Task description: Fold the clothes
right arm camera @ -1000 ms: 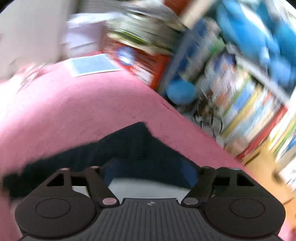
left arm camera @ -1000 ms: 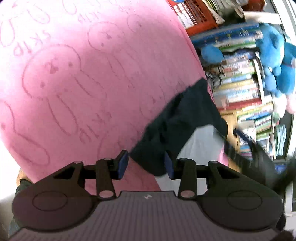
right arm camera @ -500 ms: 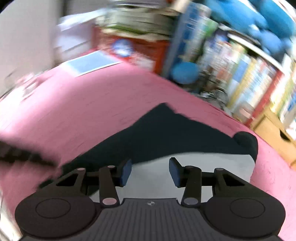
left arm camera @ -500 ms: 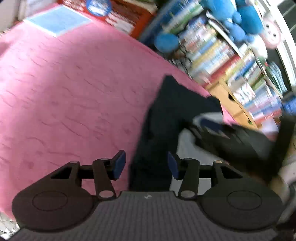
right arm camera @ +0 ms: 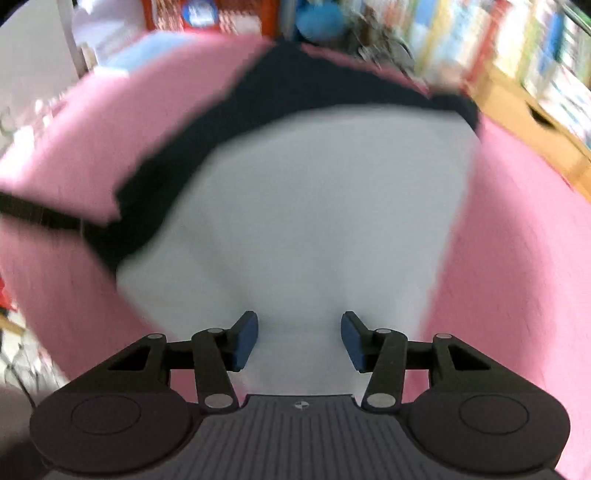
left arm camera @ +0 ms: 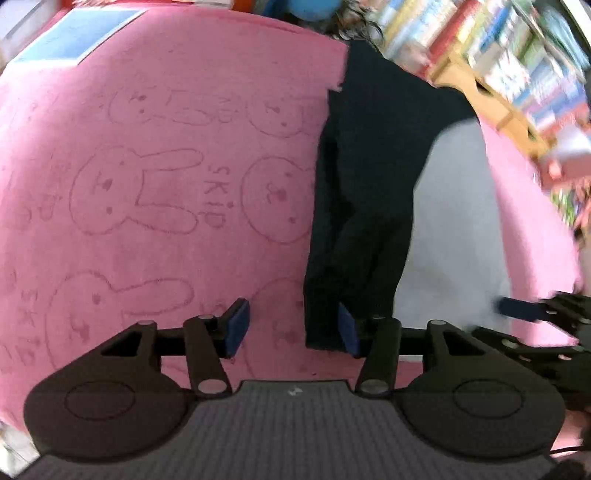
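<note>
A garment with a white body and dark navy sleeves lies on the pink bunny-print blanket. One navy sleeve lies folded lengthwise along the body's left edge. Its cuff ends between my left gripper's pads, against the right pad; the jaws stand apart and do not press on it. In the right wrist view, my right gripper hangs over the white body. Its jaws are opening, with only flat white cloth below them. The navy sleeve runs along the left, blurred.
Bookshelves and a wooden cabinet stand beyond the blanket's far edge. A light blue sheet lies at the blanket's far left corner. A red crate stands behind it. My right gripper's finger shows at the right edge.
My left gripper has rolled and its jaws have widened; the sleeve now lies straight along the body. The right gripper's jaws have narrowed from wide, and it has moved over the white cloth.
</note>
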Available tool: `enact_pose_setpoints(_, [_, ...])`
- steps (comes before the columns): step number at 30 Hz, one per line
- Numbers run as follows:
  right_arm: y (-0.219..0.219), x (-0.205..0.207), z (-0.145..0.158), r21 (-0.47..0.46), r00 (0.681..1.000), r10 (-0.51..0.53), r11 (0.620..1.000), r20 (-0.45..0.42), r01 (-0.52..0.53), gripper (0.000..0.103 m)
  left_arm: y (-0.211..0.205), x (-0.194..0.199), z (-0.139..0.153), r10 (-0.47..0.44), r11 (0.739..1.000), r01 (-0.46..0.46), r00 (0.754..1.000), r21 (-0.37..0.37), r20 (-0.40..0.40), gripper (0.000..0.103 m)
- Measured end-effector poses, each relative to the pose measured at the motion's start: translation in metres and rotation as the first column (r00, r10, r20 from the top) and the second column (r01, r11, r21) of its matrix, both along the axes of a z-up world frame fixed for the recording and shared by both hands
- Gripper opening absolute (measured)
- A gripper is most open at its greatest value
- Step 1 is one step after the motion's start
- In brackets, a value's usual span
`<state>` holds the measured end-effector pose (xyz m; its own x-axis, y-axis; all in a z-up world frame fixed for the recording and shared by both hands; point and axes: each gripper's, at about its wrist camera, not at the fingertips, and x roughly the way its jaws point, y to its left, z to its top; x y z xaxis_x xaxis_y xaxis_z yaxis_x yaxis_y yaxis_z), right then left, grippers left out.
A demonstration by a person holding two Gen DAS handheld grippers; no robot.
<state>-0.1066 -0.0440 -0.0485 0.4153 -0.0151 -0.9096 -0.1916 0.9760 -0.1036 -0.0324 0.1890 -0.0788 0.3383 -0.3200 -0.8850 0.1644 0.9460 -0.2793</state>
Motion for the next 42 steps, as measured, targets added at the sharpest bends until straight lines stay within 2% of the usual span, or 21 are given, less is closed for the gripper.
enact_pose_setpoints(3, [-0.007,-0.026,0.014,-0.069,0.995,-0.092,0.994,-0.03,0.09,0.054,-0.004,0.002,0.003,-0.047,0.997,0.047,0.999,0.057,-0.011,0.05])
enact_pose_setpoints(5, [-0.018,-0.037,0.025,-0.057,0.984,-0.175,0.983,-0.011,0.174,0.055,-0.004,0.003,0.01,-0.051,0.995,0.053,0.998,0.086,-0.028,0.05])
enact_pose_setpoints(8, [-0.033,-0.054,0.041,-0.021,0.962,-0.271,0.962,0.026,0.271,0.064,-0.008,-0.003,0.032,-0.063,0.994,0.063,0.998,0.09,-0.005,0.05])
enact_pose_setpoints(9, [-0.037,-0.058,0.046,-0.009,0.958,-0.283,0.959,0.043,0.284,0.065,-0.012,-0.007,0.041,-0.07,0.993,0.069,0.998,0.092,0.004,0.054])
enact_pose_setpoints(10, [-0.041,-0.062,0.052,0.002,0.955,-0.291,0.957,0.063,0.291,0.067,-0.017,-0.01,0.05,-0.076,0.993,0.075,0.997,0.096,0.01,0.063])
enact_pose_setpoints(12, [-0.04,-0.066,0.061,0.001,0.956,-0.279,0.96,0.095,0.28,0.079,-0.029,-0.019,0.067,-0.085,0.989,0.082,0.996,0.121,0.027,0.074])
enact_pose_setpoints(15, [-0.033,-0.07,0.072,-0.021,0.966,-0.221,0.974,0.136,0.226,0.094,-0.049,-0.031,0.086,-0.078,0.986,0.068,0.995,0.154,0.059,0.081])
enact_pose_setpoints(18, [-0.029,-0.066,0.076,-0.032,0.974,-0.149,0.987,0.172,0.157,0.095,-0.069,-0.042,0.099,-0.06,0.983,0.045,0.995,0.177,0.082,0.09])
enact_pose_setpoints(21, [-0.031,-0.066,0.078,-0.029,0.976,-0.096,0.994,0.194,0.103,0.096,-0.085,-0.049,0.104,-0.071,0.977,0.054,0.995,0.208,0.076,0.09])
enact_pose_setpoints(24, [-0.036,-0.07,0.085,-0.011,0.977,-0.068,0.997,0.203,0.072,0.096,-0.099,-0.055,0.102,-0.089,0.961,0.067,0.994,0.268,0.071,0.091])
enact_pose_setpoints(27, [-0.04,-0.073,0.088,0.007,0.975,-0.058,0.998,0.214,0.058,0.096,-0.106,-0.061,0.104,-0.095,0.955,0.069,0.993,0.29,0.077,0.095])
enact_pose_setpoints(42, [-0.037,-0.074,0.096,0.056,0.973,-0.045,0.998,0.226,0.033,0.097,-0.106,-0.062,0.103,-0.089,0.951,0.068,0.995,0.301,0.054,0.098])
